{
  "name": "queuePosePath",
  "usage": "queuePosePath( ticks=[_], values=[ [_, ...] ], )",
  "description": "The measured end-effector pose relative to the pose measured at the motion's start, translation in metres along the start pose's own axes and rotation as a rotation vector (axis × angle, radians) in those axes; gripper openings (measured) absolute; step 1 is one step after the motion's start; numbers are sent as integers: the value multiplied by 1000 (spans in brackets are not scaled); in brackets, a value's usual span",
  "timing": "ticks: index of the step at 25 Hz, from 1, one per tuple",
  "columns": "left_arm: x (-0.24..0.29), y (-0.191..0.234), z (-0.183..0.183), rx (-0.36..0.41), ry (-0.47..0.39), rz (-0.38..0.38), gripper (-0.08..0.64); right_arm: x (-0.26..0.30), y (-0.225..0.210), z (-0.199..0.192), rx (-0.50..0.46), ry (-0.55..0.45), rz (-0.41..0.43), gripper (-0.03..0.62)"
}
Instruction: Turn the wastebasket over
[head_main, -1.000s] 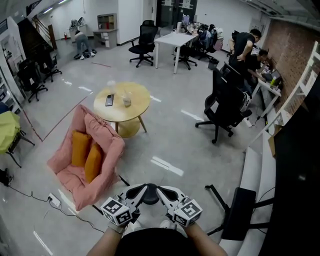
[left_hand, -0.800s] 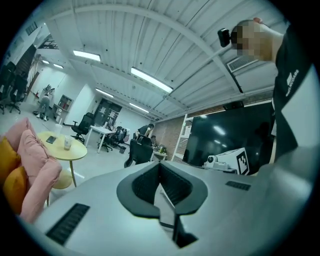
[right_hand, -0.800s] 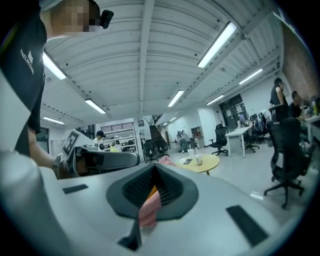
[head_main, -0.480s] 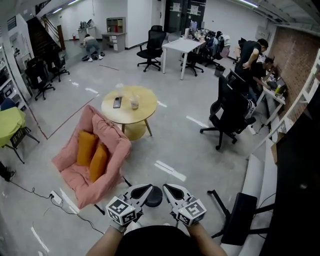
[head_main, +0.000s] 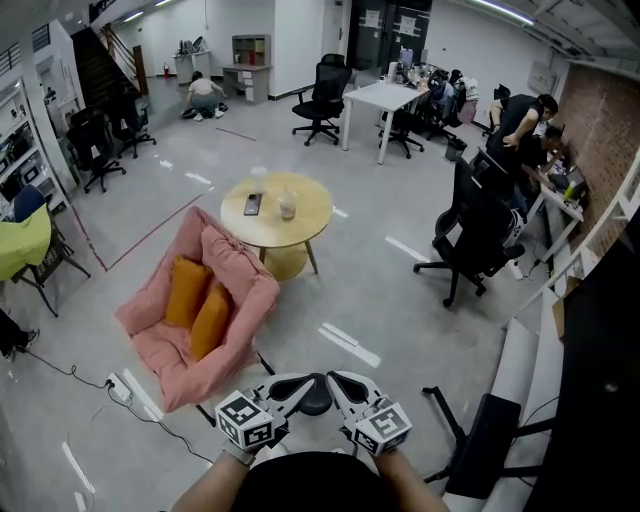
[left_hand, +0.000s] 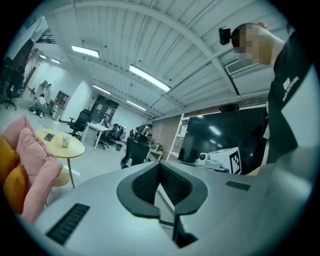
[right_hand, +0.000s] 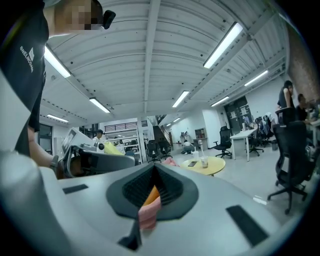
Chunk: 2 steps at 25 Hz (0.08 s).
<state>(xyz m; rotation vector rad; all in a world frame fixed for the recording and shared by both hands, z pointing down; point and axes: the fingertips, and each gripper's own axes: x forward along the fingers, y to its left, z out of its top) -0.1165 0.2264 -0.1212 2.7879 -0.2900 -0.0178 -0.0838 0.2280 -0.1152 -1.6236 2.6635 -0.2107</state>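
Observation:
I cannot make out a wastebasket with certainty in any view; a small dark bin-like shape (head_main: 455, 148) stands far off by the white desk. Both grippers are held close to the person's body at the bottom of the head view, tips side by side. My left gripper (head_main: 305, 384) is shut with nothing between its jaws, as the left gripper view also shows (left_hand: 160, 186). My right gripper (head_main: 338, 382) is shut and empty too (right_hand: 152, 186). Both point level out over the floor toward the pink armchair.
A pink armchair (head_main: 200, 315) with orange cushions stands just ahead on the left. Behind it is a round yellow table (head_main: 300, 222) bearing a phone and a cup. A black office chair (head_main: 478, 235) stands at the right, a white bench (head_main: 522, 365) near right. A power strip (head_main: 120, 386) lies on the floor.
The head view has swung, so the armchair and table sit further right and lower in frame. Both grippers stayed shut near the body.

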Motion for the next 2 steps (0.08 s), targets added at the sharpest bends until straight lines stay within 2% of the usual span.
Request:
queuePosePath(
  ticks=[2],
  values=[
    [-2,5,0,-3,-1,-8,12,6,-1,-4,-1,-1,-1,9]
  ],
)
